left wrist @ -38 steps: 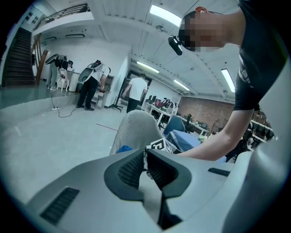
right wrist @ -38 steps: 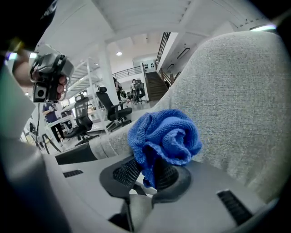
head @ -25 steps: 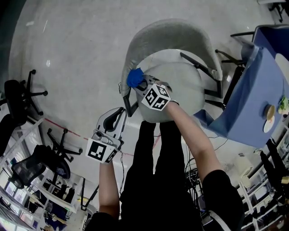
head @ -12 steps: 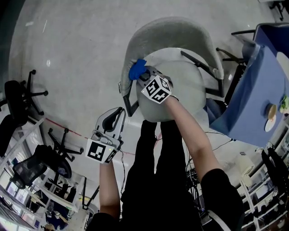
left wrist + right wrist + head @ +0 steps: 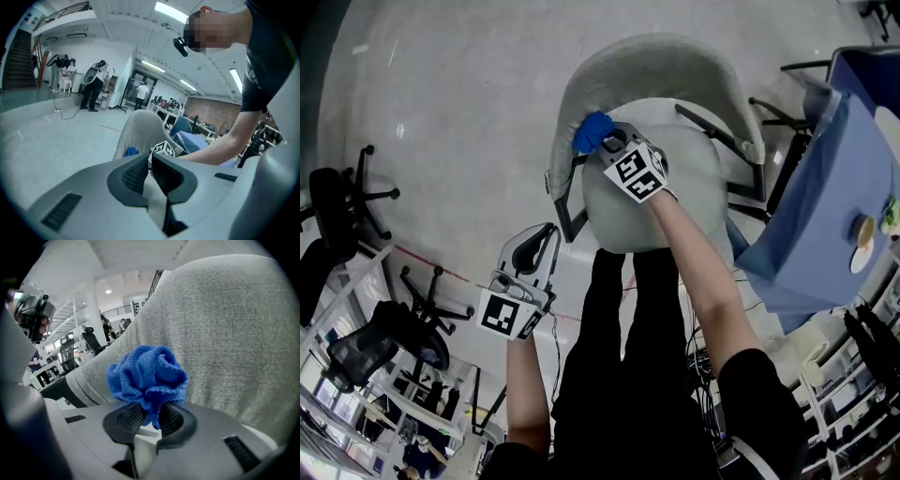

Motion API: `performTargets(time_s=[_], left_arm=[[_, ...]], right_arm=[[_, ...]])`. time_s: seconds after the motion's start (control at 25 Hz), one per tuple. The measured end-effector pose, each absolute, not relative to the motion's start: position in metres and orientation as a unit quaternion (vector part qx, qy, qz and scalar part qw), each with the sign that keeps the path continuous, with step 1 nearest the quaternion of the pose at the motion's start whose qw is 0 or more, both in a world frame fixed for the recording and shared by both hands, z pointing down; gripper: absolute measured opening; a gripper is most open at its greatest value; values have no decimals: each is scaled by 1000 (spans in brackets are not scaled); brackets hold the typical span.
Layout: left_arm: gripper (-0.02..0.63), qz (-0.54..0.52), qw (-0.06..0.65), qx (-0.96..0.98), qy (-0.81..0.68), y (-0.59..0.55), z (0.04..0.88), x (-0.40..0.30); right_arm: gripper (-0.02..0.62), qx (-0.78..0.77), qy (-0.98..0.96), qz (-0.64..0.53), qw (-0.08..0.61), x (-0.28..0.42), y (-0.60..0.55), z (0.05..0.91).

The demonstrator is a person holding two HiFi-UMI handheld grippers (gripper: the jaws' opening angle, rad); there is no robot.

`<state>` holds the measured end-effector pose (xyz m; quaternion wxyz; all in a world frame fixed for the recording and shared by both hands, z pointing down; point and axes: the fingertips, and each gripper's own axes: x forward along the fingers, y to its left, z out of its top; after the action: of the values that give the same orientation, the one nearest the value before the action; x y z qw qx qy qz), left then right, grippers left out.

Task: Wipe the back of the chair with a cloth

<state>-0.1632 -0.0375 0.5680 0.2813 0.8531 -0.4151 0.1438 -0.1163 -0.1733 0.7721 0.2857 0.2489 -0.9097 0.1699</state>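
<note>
Holds the left tool (image 5: 150,171) low and aside, jaws together on nothing. Clamps the bunched blue cloth (image 5: 146,376) in the right tool (image 5: 149,417), close against the grey chair back (image 5: 229,324). Reveals the fabric weave only in the right gripper view; places the cloth at the backrest's left end only in the head view.

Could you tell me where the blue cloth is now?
The blue cloth is clamped in the right tool, against the inner face of the chair back, near its left end in the head view.
</note>
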Motion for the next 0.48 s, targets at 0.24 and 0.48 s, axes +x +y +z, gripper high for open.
performTargets(time_s=[0.24,0.48], left_arm=[[41,146,280,853,-414,-40,567,-162],[41,147,280,855,-411,-39,568,-157]], right_arm=[[81,282,-901,173,280,-100,-185,772],[81,319,-889,189,268,-82,-198,773]])
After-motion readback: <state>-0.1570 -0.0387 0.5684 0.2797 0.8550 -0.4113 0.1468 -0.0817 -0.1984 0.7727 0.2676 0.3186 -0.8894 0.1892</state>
